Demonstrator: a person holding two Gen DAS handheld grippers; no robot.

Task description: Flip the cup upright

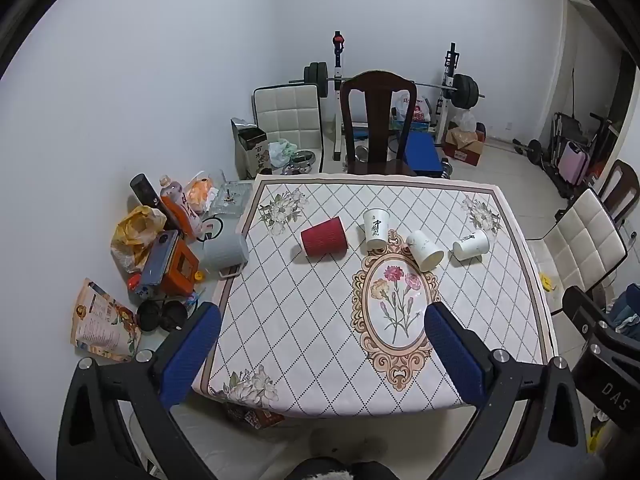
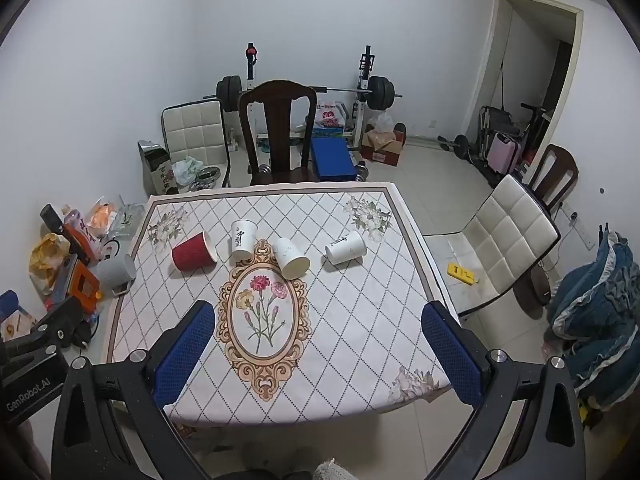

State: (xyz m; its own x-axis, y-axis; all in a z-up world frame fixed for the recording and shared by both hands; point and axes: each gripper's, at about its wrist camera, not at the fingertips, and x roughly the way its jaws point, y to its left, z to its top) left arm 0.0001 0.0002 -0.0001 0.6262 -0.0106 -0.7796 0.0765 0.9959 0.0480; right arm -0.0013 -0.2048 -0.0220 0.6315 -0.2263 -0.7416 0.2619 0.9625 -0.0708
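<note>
Several paper cups lie on their sides in a row across the far half of the table (image 1: pixel 500 320). From the left: a red ribbed cup (image 1: pixel 324 236) (image 2: pixel 194 255), a white cup with black writing (image 1: pixel 376 229) (image 2: pixel 242 240), a plain white cup (image 1: pixel 425 250) (image 2: pixel 291 258), and a white cup with a dark mark (image 1: pixel 471 245) (image 2: pixel 346 247). My left gripper (image 1: pixel 322 312) is open and empty above the table's near edge. My right gripper (image 2: pixel 320 310) is open and empty, also well short of the cups.
A dark wooden chair (image 1: pixel 378 120) stands behind the table. Clutter of bottles, bags and a grey mug (image 1: pixel 224 252) fills the table's left side. A white padded chair (image 2: pixel 500 240) stands to the right, with blue clothing (image 2: pixel 596 320) nearby. A weight bench (image 2: pixel 332 156) is at the back.
</note>
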